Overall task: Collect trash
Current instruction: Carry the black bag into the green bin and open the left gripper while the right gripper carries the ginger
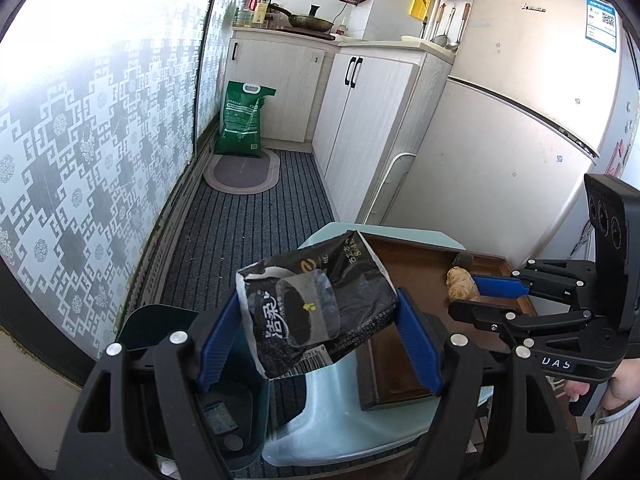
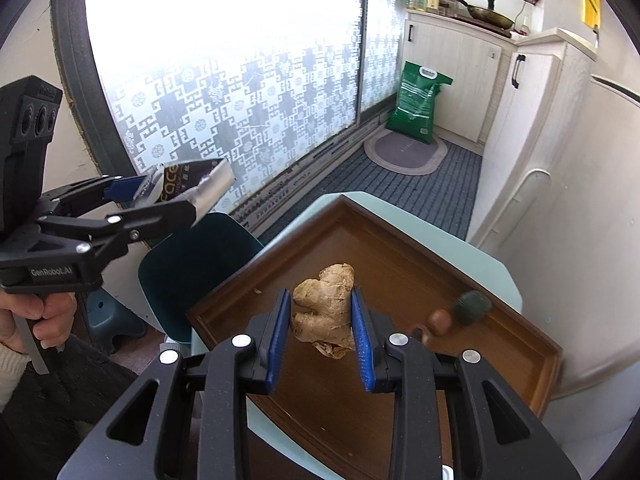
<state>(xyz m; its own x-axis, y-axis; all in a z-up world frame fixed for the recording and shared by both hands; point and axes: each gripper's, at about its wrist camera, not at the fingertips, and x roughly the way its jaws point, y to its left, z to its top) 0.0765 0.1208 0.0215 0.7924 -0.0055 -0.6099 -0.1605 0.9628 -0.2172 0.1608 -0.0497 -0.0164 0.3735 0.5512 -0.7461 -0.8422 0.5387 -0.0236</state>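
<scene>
Left gripper (image 1: pixel 320 334) clamped a crumpled black wrapper (image 1: pixel 316 308) beside the bin (image 1: pixel 224 400); right gripper (image 2: pixel 320 344) squeezed knobbly ginger (image 2: pixel 326 306) above the tray (image 2: pixel 400 248)

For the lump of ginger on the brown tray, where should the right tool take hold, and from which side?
Grip the ginger across its narrower middle, coming from the near edge of the tray with a finger on either side, much as the right tool stands now. The lump is knobbly and longer front to back, so its flanks likely give the firmest seat; the lobed ends would probably slip.
</scene>
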